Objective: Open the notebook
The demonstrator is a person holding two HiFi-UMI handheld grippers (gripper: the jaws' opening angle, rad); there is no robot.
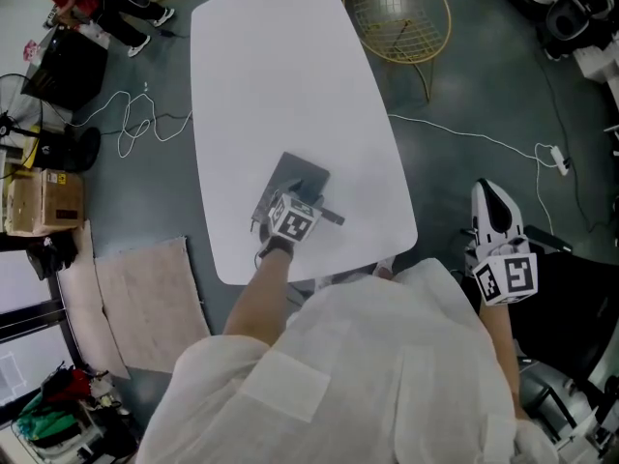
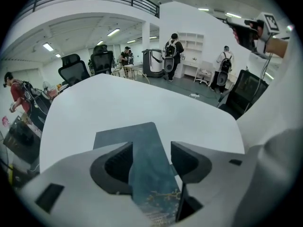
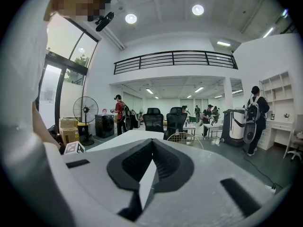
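A dark grey-blue notebook (image 1: 304, 175) lies closed and flat on the white table (image 1: 280, 75), near its front edge. My left gripper (image 1: 293, 201) is tilted down over the notebook's near part. In the left gripper view the notebook (image 2: 124, 135) fills the gap between the jaws, and a pale pattern shows on its near end. The left gripper (image 2: 151, 151) is open and its pads stand clear of the cover. My right gripper (image 1: 495, 201) hangs off the table's right side, held about level. In its own view the right gripper (image 3: 151, 148) is shut on nothing.
A gold wire chair (image 1: 397, 13) stands past the table's far right corner. White cables (image 1: 484, 141) trail over the floor on both sides. A cardboard box (image 1: 44, 201) and a beige mat (image 1: 145, 303) lie to the left. Several people stand far off.
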